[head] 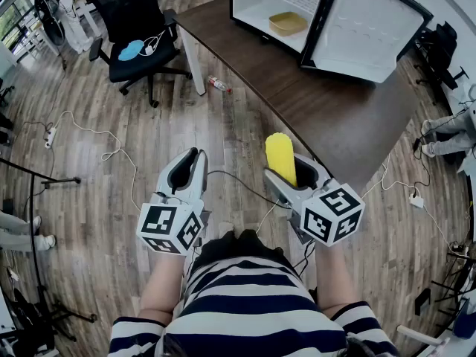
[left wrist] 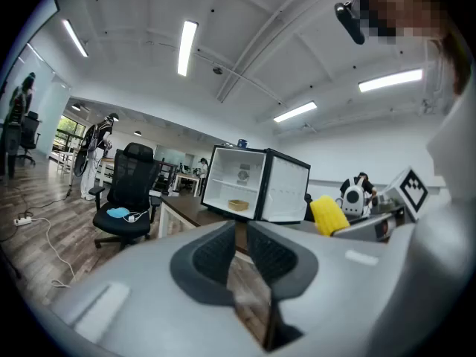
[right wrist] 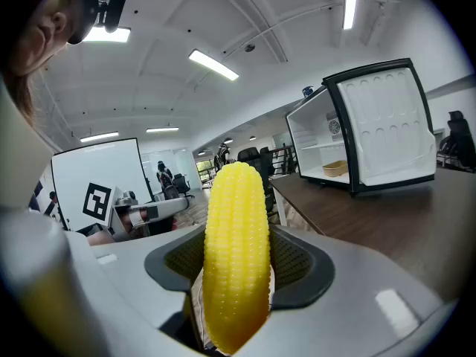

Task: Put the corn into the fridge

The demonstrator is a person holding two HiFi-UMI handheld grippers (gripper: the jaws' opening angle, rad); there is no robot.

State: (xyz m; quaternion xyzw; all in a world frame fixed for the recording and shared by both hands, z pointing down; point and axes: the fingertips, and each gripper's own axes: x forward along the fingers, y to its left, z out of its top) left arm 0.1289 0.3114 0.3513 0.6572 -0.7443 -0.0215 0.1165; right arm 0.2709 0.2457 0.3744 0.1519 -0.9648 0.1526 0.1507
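A yellow corn cob (right wrist: 236,251) stands upright between the pads of my right gripper (right wrist: 238,262), which is shut on it; in the head view the corn (head: 280,158) sticks out ahead of that gripper (head: 291,171). The small fridge (head: 297,6) sits on the dark table (head: 335,117) ahead and to the right, its door (head: 363,28) swung open. My left gripper (head: 187,171) hangs over the floor beside the right one, jaws nearly together with nothing between them (left wrist: 239,255). From the left gripper view the fridge (left wrist: 236,183) and the corn (left wrist: 327,214) both show.
A shallow tan basket (head: 287,23) lies on the fridge shelf. A black office chair (head: 137,32) stands at the left of the table. Cables and a power strip (head: 50,135) trail over the wooden floor, and a bottle (head: 219,85) lies by the table leg.
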